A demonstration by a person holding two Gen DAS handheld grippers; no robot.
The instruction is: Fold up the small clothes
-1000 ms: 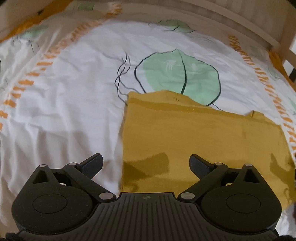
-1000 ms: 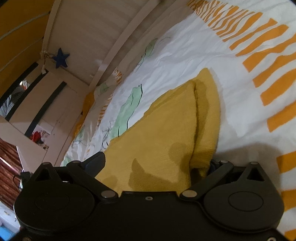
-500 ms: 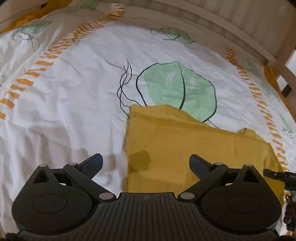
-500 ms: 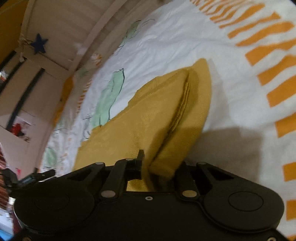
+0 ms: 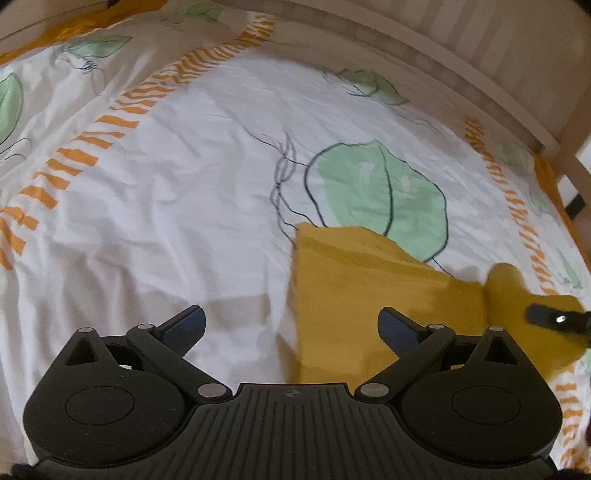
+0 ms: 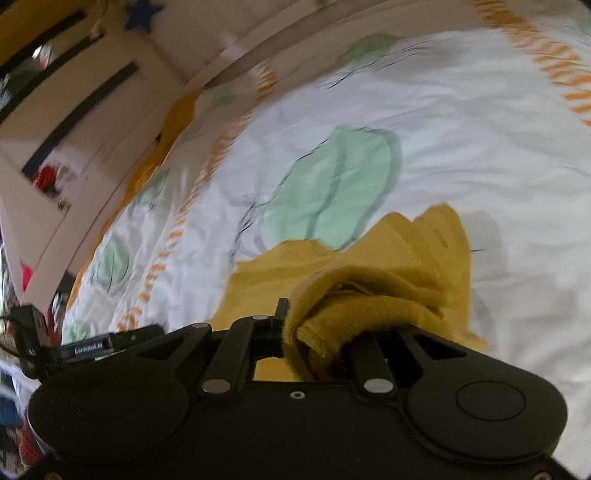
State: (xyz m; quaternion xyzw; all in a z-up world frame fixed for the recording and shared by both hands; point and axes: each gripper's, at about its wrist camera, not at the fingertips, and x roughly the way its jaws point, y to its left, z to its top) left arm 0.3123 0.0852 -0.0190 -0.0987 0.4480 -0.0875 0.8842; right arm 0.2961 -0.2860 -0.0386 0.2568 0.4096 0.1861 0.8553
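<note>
Right gripper (image 6: 317, 332) pinched a bunched edge of the mustard-yellow knit garment (image 5: 369, 295).
Garment lay beside the green leaf print (image 5: 380, 199) on the white bedsheet (image 5: 166, 221); left gripper (image 5: 291, 328) angled downward near it, jaws wide, empty.

A white cotton bedsheet (image 5: 192, 206) with printed pale green leaves and thin black stems is covering the whole bed and is lying slightly wrinkled. A curved band of short orange stripes (image 5: 122, 122) is running across it. A pale wooden bed rail (image 5: 443, 70) is standing along the far edge of the sheet. In the right wrist view, a dark blue star (image 6: 142, 14) is hanging on the pale wall, and something red (image 6: 48, 177), too blurred to tell, is showing at the left.
</note>
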